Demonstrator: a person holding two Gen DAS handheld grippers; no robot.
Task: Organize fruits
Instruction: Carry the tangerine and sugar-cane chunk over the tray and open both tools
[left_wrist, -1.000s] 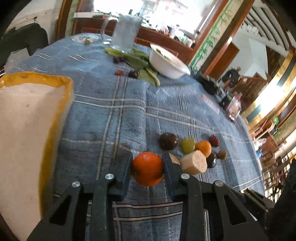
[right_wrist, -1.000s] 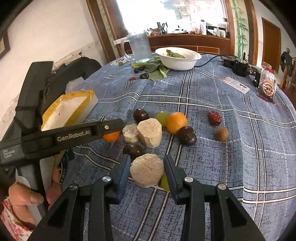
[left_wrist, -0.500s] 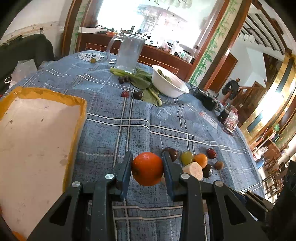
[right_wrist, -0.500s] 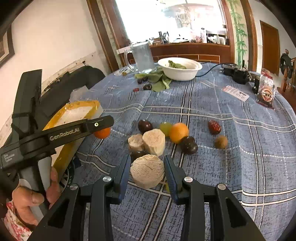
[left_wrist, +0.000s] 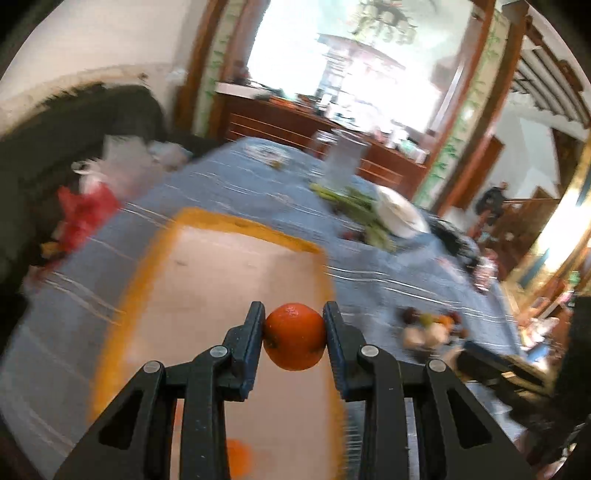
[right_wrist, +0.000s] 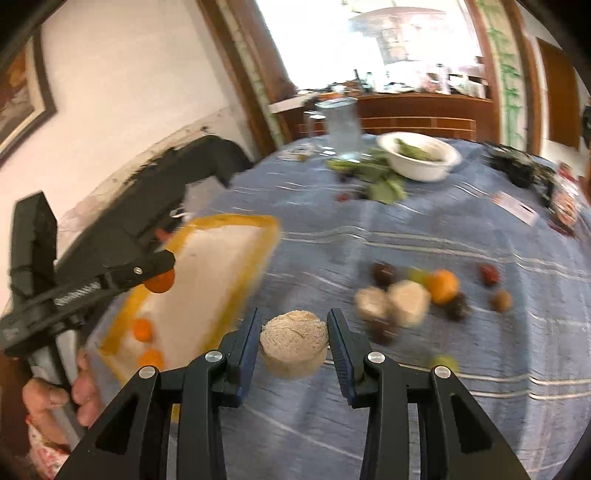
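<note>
The left gripper (left_wrist: 294, 320) holds a small orange (left_wrist: 294, 336) between its fingers (left_wrist: 254, 332), which press on both of its sides. The orange is round, deep orange, with a dimpled skin and a small dark spot low on one side. It hangs above the pale floor of a shallow tray with a yellow-orange rim (left_wrist: 236, 223), which lies near the desk's left edge. Two more small oranges (right_wrist: 142, 329) already lie in the near end of that tray.

The right gripper (right_wrist: 293, 332) hovers over the blue checked cloth (right_wrist: 406, 229) near the desk's front edge, its fingers set narrowly around a pale beige, rough-topped round piece (right_wrist: 293, 341); blur hides whether both pads touch it.

Toward the middle of the desk sits a blurred cluster of fruits (right_wrist: 424, 291): beige lumps, an orange one, dark ones, a green one. At the far edge stand a white bowl (right_wrist: 421, 157) with greens and a clear jug (right_wrist: 341, 129).
</note>
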